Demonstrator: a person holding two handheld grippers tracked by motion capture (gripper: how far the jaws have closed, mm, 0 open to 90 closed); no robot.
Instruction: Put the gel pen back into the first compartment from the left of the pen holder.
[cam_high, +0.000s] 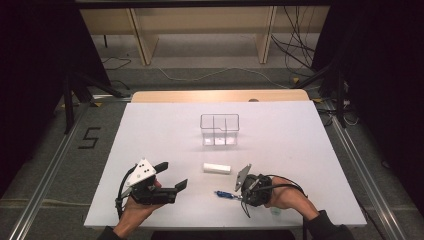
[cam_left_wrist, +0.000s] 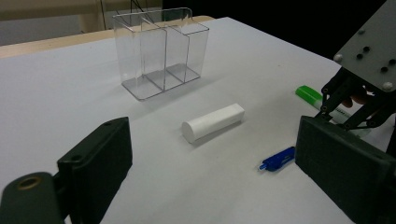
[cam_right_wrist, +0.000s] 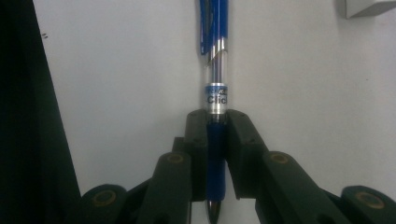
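While the right tongs (cam_right_wrist: 217, 123) pinch the blue pen (cam_right_wrist: 215, 93) at its grip end, it lies flat on the white surface (cam_high: 150, 130) near the front edge.

Pen: light, stiff, smooth barrel, likely to roll or pivot; the rubbery grip section is the best hold. Band reads "Clic...", rest cut off. Left tongs (cam_high: 172, 175) wide apart, nothing between them. Green-capped marker (cam_left_wrist: 310, 95) near the right hand, print unreadable. Further out: white cylinder (cam_high: 217, 168), then clear three-compartment organizer (cam_high: 220, 130), mid-surface. Floor mark reads "5" (cam_high: 90, 137).
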